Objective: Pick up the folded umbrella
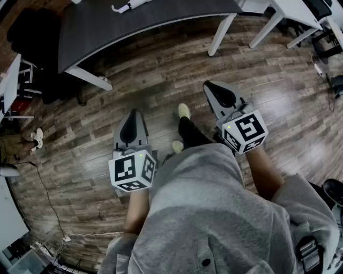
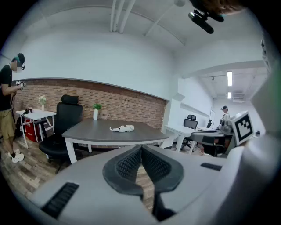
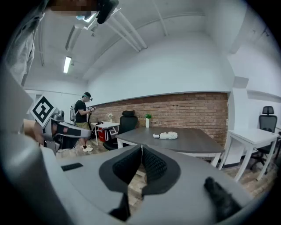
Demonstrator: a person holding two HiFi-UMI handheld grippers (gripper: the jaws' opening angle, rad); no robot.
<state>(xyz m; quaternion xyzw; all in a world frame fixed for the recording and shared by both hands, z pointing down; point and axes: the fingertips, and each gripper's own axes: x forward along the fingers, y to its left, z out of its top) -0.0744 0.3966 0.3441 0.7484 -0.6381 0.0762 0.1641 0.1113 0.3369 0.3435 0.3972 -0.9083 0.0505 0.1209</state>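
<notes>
The folded umbrella [image 2: 123,128], a small white bundle, lies on a dark grey table [image 2: 101,134] ahead of me; it also shows as the umbrella [image 3: 166,136] in the right gripper view and as the umbrella [image 1: 128,5] at the top edge of the head view. Both grippers hang over the wooden floor, well short of the table [image 1: 134,21]. My left gripper [image 1: 134,112] has its jaws pressed together with nothing between them [image 2: 141,149]. The right gripper [image 1: 207,84] is likewise shut and empty [image 3: 141,148].
A black office chair [image 2: 66,121] stands at the table's left end, and a white vase with a plant [image 2: 95,112] at its back. White desks [image 1: 289,16] are to the right. Another person [image 3: 81,118] stands far left. A cable [image 1: 53,214] runs along the floor.
</notes>
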